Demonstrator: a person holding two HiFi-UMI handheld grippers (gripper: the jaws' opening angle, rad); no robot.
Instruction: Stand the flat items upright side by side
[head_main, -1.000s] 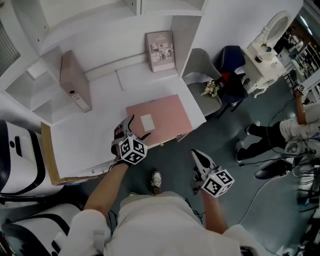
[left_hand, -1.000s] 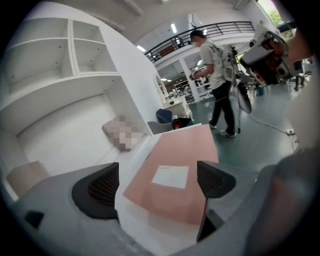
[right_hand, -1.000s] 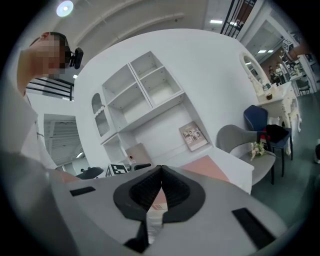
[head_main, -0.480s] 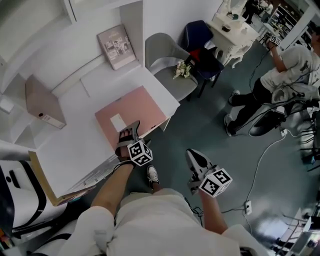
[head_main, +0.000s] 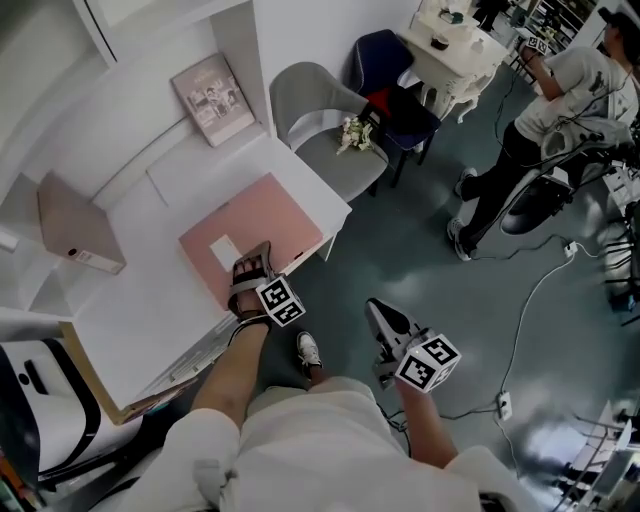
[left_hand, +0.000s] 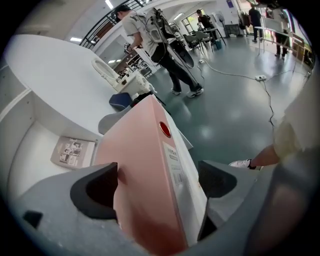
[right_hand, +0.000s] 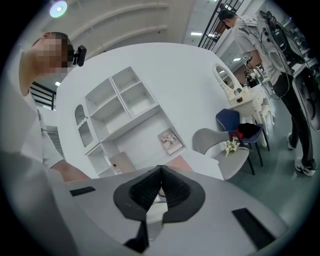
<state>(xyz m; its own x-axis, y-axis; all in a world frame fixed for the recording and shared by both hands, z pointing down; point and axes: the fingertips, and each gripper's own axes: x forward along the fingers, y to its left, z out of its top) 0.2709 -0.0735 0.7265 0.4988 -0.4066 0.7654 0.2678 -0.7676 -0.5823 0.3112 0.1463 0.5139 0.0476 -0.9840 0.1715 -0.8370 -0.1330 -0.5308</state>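
the left gripper (head_main: 252, 262) has its fingers clenched on the spine end of the pink binder (head_main: 262, 222), which lies flat on the white tabletop (head_main: 150, 300) near the front corner. the right gripper (head_main: 384, 318) hangs over the floor, its fingers pressed together with nothing between them. a beige binder (head_main: 70, 232) stands well apart.

no text can be read; the print on the white paper label (left_hand: 176, 165) of the flat pink ring binder (left_hand: 140, 175) is too blurred.

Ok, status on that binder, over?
Left claw shut on pink binder at desk edge. Right claw shut, empty, off the desk. Pink binder not yet upright; nothing on top of it.
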